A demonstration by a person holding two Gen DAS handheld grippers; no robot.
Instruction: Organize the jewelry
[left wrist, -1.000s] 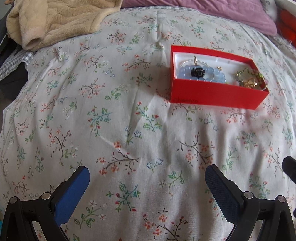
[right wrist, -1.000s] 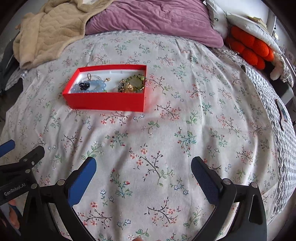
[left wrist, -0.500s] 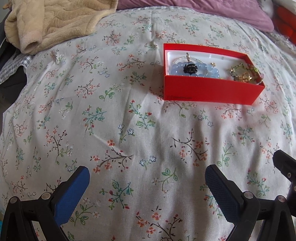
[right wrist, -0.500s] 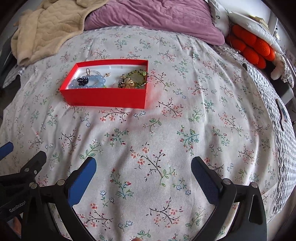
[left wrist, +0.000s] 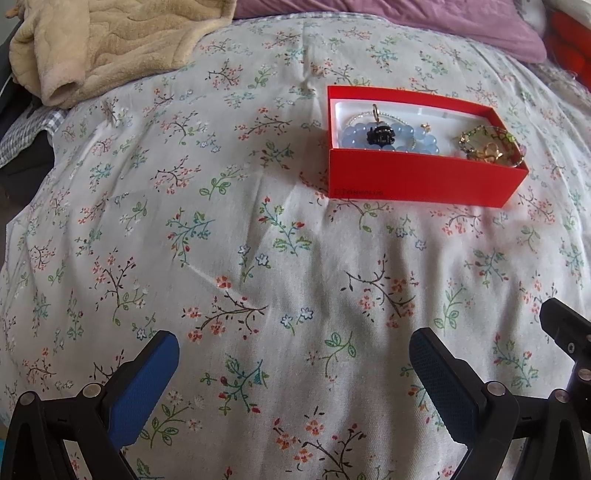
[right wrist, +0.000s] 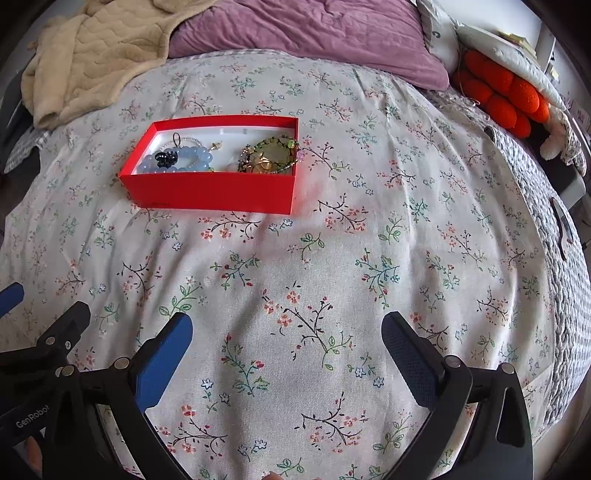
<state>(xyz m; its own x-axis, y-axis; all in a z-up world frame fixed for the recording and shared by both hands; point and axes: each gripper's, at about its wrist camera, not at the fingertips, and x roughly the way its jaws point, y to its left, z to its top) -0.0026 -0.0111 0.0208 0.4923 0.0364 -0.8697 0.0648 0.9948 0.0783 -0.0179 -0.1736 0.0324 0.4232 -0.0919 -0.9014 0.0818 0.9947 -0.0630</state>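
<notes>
A bed (right wrist: 332, 258) covered in a white floral-print sheet fills both views, with a beige fleece blanket (right wrist: 96, 62) and a purple pillow (right wrist: 314, 29) at its far end. A shallow red cardboard box (left wrist: 417, 173) sits on the sheet, holding a pale blue bead bracelet (left wrist: 406, 138), a small black hair claw (left wrist: 379, 134) and what looks like tangled gold-and-green jewelry (right wrist: 269, 157). The left hand-held gripper (left wrist: 293, 384) and right hand-held gripper (right wrist: 286, 363) hover near the sheet, jaws spread wide, both empty.

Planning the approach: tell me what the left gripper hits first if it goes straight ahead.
Probably the floral bedspread: the open left gripper points at bare cloth. The red box sits ahead but off to the right; depth is unclear.
</notes>
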